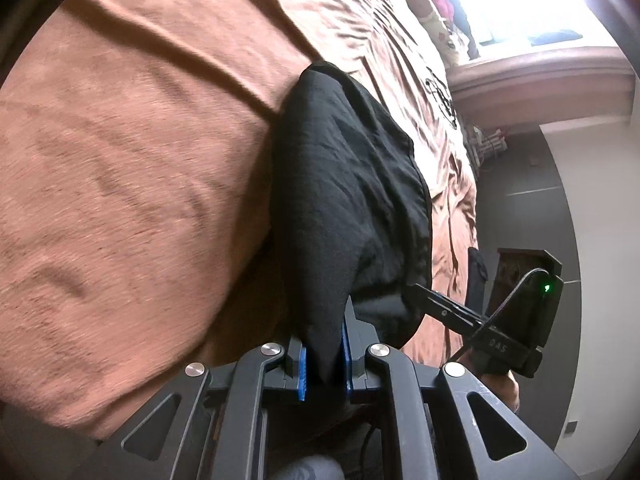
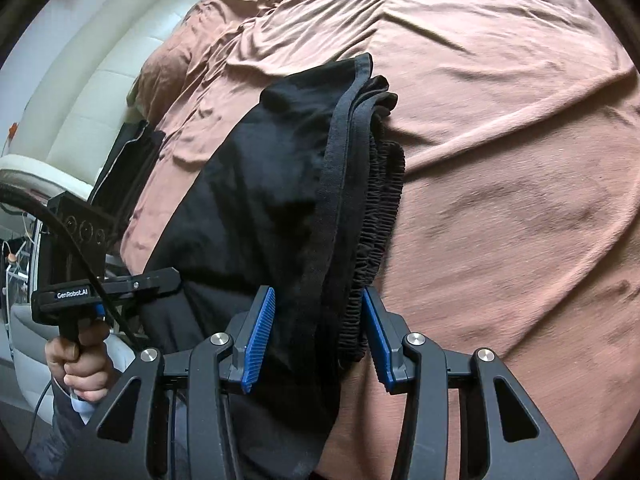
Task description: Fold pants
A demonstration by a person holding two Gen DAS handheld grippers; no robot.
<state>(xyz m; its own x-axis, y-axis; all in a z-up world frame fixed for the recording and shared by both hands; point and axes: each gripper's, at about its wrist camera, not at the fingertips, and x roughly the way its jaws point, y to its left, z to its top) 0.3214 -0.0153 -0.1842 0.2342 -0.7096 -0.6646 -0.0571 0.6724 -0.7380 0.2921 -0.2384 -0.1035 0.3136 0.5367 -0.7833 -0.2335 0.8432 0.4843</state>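
Spreading across both views, the rumpled rust-brown bedspread (image 2: 500,160) carries the soft black fabric pants (image 2: 256,200), folded into a limp, light bundle filling mid-frame; they look best gripped at the thick gathered waistband (image 2: 380,220). The left tool (image 1: 324,364) is clamped on a fabric corner at lower centre. The right tool (image 2: 318,340) straddles the waistband, pads apart.

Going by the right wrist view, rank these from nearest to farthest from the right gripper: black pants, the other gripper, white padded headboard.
1. black pants, between the right gripper fingers.
2. left gripper, off to the view's left, at the pants' edge.
3. white padded headboard, far upper left, beyond the bed.
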